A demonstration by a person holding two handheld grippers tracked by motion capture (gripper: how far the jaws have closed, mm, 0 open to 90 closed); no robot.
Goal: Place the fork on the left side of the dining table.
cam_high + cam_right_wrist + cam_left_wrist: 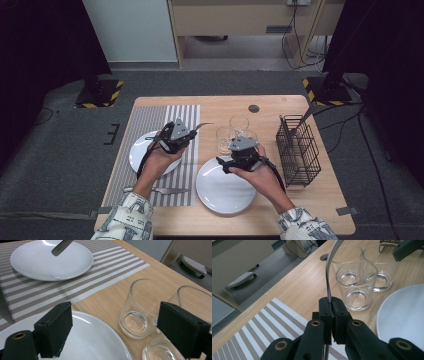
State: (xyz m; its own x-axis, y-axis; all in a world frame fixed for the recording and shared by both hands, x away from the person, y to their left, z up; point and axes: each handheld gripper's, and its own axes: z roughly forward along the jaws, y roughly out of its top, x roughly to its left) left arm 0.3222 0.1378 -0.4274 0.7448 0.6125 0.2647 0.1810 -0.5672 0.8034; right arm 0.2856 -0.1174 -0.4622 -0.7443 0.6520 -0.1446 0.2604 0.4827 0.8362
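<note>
A grey carpeted floor surrounds the wooden worktop (280, 107), where a striped placemat (150, 120) covers the left part; no brand, label or readable writing shows on anything. There are two white plates: one on the placemat (137, 155) and one on bare wood nearer the person (220, 192). Three clear drinking glasses (239, 123) stand clustered just beyond the near plate, all of them with nothing inside (the left gripper view looks straight down into their bases). A black wire basket (298, 150) stands at the right side of the worktop. One knife (167, 190) lies on the placemat's near edge. The left gripper (331, 302) hangs over the far plate with its fingers clenched on a thin metal piece of cutlery (328, 277), whose handle curves up and away toward the glasses; its working end is hidden. The right gripper (115, 325) hovers above the near plate's rim and the glasses, its fingers spread wide and grasping nothing.
</note>
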